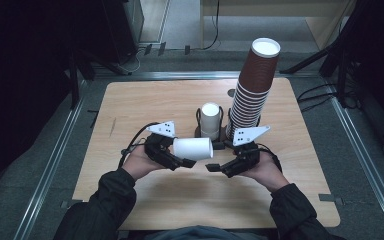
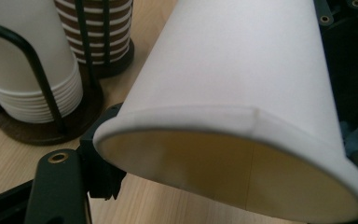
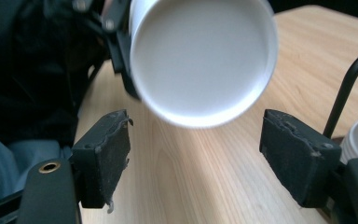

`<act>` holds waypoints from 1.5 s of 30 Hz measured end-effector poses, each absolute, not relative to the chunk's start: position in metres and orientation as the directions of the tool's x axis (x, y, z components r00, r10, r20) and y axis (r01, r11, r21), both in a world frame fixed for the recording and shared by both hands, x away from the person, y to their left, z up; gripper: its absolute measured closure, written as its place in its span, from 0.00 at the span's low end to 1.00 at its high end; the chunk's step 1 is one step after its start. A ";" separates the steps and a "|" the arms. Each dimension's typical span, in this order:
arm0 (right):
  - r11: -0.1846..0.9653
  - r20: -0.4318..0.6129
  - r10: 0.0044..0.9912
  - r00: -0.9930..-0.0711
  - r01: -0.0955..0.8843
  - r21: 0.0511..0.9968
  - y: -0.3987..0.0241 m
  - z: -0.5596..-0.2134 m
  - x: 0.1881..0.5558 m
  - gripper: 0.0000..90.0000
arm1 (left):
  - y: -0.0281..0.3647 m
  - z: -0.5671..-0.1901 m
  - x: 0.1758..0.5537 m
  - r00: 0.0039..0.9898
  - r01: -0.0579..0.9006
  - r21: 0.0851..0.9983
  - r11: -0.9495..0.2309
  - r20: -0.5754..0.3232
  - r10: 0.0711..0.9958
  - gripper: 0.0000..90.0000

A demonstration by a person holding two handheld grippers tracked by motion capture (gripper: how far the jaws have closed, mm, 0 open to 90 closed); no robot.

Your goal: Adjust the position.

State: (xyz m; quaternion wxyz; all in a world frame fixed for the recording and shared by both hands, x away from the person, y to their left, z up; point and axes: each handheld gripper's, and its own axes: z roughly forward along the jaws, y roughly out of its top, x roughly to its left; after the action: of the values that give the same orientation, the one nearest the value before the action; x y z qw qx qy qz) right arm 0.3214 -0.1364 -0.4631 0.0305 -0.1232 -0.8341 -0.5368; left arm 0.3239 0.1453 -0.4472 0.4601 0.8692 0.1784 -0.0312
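While left tool [image 1: 187, 162] pinches white cup [image 1: 193, 148], right tool [image 3: 196, 161] view shows spread pads, cup base.

The light wooden surface [image 1: 145, 105] with rounded corners carries a dark round-based wire holder [image 1: 200, 131] of stacked white paper cups [image 1: 210, 120] beside a tall leaning stack of brown striped paper cups [image 1: 252, 87].

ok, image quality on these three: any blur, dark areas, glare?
High view: table evenly lit, surroundings nearly black, sleeves hard to read. Left gripper view: white cup very close and soft along its rim, its inside shaded; stacks behind reasonably sharp. Right gripper view: cup base blurred at its edge, pads and wood grain sharp. No strong glare in any view.
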 end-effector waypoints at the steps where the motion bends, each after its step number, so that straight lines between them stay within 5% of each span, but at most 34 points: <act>1: 0.393 0.183 0.173 -0.968 0.238 0.888 -0.136 -0.463 0.321 0.27 | 0.145 -0.447 0.324 0.934 0.339 0.789 -0.513 -0.218 0.282 0.29; 27: 0.548 0.110 0.190 -0.976 0.198 0.813 -0.127 -0.476 0.321 0.29 | 0.128 -0.455 0.324 0.954 0.281 0.578 -0.766 -0.083 0.288 0.29; 45: 0.596 0.068 0.155 -0.986 0.148 0.789 -0.116 -0.480 0.316 0.29 | 0.109 -0.467 0.321 0.963 0.266 0.519 -0.812 -0.099 0.252 0.29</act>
State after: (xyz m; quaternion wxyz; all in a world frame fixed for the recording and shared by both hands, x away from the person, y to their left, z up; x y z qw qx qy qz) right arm 0.3160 -0.1165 -0.4796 -0.0039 -0.0849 -0.8932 -0.4415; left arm 0.3208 0.1091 -0.4667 0.2746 0.9518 0.1359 -0.0128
